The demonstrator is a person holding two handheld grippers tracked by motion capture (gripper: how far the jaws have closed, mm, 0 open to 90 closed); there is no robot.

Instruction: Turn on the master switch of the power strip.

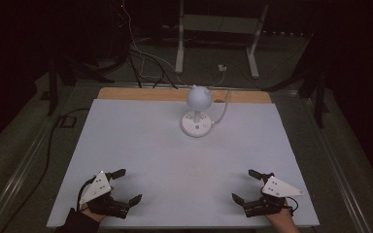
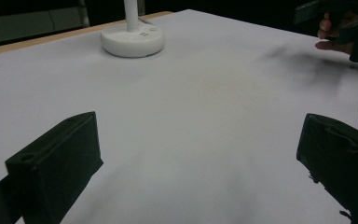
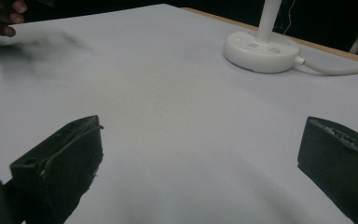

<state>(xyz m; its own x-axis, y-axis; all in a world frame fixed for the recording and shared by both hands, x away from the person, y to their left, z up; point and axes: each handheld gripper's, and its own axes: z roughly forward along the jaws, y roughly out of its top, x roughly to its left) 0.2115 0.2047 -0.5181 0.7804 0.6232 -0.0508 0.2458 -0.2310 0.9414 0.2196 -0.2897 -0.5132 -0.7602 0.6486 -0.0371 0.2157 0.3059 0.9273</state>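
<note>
A small white desk lamp with a round head and a round base stands on the white table top, toward the back middle. Its base appears far ahead in the left gripper view, and its base with a white cable in the right gripper view. My left gripper rests near the front left edge, jaws wide apart and nothing between them. My right gripper rests near the front right edge, equally open and empty. Both point toward the table's middle.
A white cable runs from the lamp base over the wooden back edge. Beyond the table stand white frame legs and loose wires on a dark floor. A black cable trails down the left side.
</note>
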